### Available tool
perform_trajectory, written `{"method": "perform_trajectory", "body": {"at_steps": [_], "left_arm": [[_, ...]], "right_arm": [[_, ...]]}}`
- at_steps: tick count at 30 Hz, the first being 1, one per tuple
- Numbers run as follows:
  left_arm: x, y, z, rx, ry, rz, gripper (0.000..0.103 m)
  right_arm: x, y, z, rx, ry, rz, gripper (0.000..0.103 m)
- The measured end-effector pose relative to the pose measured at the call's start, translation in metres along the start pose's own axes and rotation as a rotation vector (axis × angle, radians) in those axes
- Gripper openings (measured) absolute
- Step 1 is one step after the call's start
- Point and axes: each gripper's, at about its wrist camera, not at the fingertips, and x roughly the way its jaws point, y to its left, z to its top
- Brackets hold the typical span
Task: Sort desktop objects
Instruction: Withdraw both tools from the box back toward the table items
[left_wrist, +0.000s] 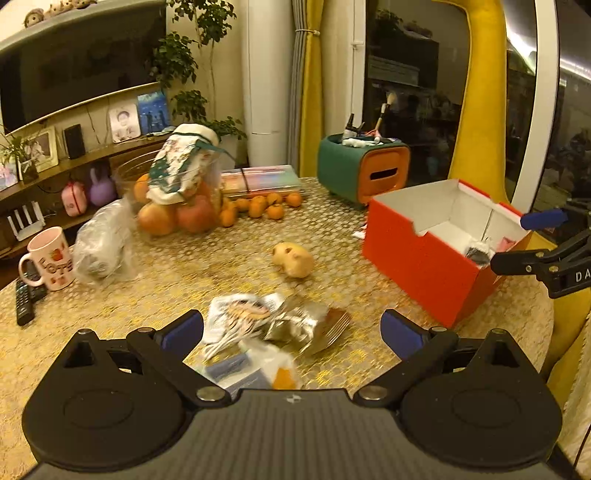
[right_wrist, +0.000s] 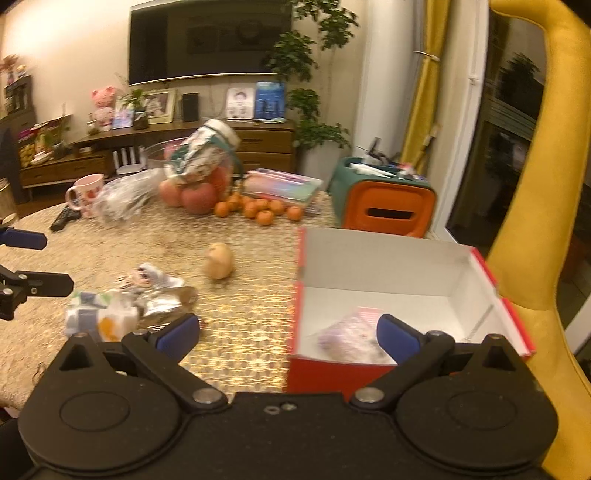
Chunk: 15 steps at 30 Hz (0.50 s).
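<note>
Snack wrappers (left_wrist: 273, 325) lie on the table (left_wrist: 110, 306) under my wide, empty left claw (left_wrist: 291, 332); my right claw (right_wrist: 288, 332), wide too, hangs over the red box (right_wrist: 406, 266)

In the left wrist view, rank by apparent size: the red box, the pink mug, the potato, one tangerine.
1. Red box
2. Pink mug
3. Potato, close to the mug in apparent size, so that order is unsure
4. Tangerine, farther from the camera

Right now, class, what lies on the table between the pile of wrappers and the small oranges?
One yellowish potato-like lump, alone on the tablecloth between the wrappers and the oranges; both wrist views show it.
</note>
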Motion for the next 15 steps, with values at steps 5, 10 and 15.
{"method": "perform_trajectory", "body": {"at_steps": [5,10,15], "left_arm": [[-0.001,0.011,-0.023,-0.022,0.011,-0.008,0.103],[0.007,0.022,-0.043,-0.077,0.03,0.002,0.103],[0.019,0.029,-0.054,-0.06,0.035,-0.002,0.103]], "right_arm": [[0.008,0.029,0.0,-0.015,-0.004,0.025,0.102],[0.025,0.047,-0.004,0.013,0.006,0.037,0.102],[0.049,0.059,-0.007,0.025,0.038,0.046,0.102]]}}
